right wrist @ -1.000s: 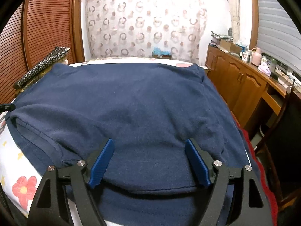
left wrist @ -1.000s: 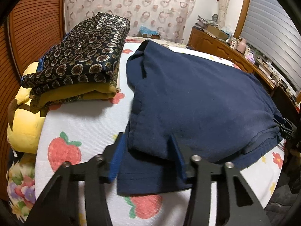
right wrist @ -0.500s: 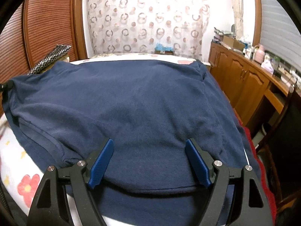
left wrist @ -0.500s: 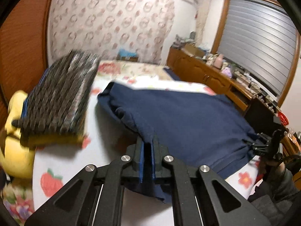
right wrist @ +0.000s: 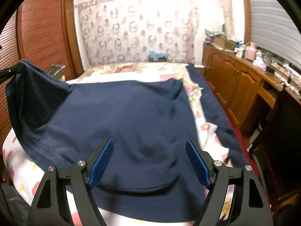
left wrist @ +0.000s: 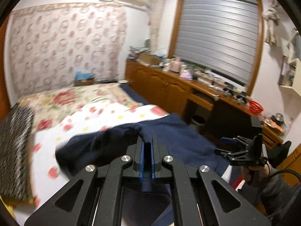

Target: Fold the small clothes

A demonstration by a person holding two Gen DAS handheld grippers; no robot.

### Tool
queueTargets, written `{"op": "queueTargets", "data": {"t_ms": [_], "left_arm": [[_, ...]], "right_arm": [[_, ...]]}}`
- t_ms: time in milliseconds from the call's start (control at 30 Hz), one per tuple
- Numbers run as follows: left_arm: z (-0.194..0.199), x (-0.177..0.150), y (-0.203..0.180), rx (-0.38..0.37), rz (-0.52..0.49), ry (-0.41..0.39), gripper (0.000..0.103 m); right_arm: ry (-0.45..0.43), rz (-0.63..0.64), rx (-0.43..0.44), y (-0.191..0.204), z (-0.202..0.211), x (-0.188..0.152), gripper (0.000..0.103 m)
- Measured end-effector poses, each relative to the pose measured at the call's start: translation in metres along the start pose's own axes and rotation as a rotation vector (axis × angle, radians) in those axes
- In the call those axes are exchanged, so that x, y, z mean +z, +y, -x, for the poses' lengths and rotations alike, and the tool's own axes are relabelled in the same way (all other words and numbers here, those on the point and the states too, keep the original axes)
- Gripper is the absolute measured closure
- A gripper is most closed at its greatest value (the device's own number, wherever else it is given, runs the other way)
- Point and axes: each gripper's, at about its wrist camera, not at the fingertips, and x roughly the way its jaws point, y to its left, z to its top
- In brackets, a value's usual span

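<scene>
Navy shirt (right wrist: 122, 124), corner lifted left

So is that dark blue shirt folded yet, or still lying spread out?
Mostly spread. The dark blue shirt lies flat over the bed, with one corner lifted, pinched in the left hand-held gripper.

The bed (right wrist: 22, 180), floral-sheeted, carries a navy garment (right wrist: 122, 124) and folded patterned cloth (left wrist: 13, 150).

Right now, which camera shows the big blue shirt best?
The right wrist view. There the blue shirt spreads across the bed, one corner lifted at the left edge. The left wrist view shows only a bunched part of it, pinched in the shut left tongs, blurred and partly hidden behind them.
</scene>
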Motion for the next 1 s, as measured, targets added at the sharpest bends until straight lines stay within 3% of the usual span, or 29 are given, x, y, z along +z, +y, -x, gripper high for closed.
{"op": "queueTargets", "data": {"t_ms": [233,400,433,467,500,600,667,1000], "left_arm": [[-0.028,0.039,-0.063,-0.134,-0.098,-0.010,0.097],[-0.040,0.044,-0.089,-0.187,-0.115,0.010,0.097],[-0.045,0.042,-0.091,-0.183,-0.116,0.019,0.095],[-0.051,0.039,-0.091,-0.170,-0.122,0.040,0.086],[-0.058,0.034,-0.090,-0.167,-0.128,0.067,0.069],[-0.069,0.023,-0.079,-0.150,-0.124,0.098,0.033],[-0.072,0.015,-0.070,-0.103,-0.124,0.107,0.028],[-0.048,-0.022,-0.020,0.057,-0.083,0.113,0.028]], "right_arm": [[-0.045,-0.033,-0.046,-0.016,0.016,0.008,0.024],[-0.072,-0.043,-0.035,-0.009,0.020,0.003,0.024],[-0.074,-0.046,-0.028,-0.007,0.020,0.001,0.024],[-0.075,-0.048,-0.022,-0.009,0.021,-0.003,0.024],[-0.075,-0.048,-0.020,-0.010,0.019,-0.005,0.024],[-0.072,-0.048,-0.015,-0.012,0.014,-0.007,0.024],[-0.068,-0.044,-0.010,-0.015,0.011,-0.004,0.024],[-0.029,0.010,0.032,-0.006,-0.010,0.010,0.024]]}}
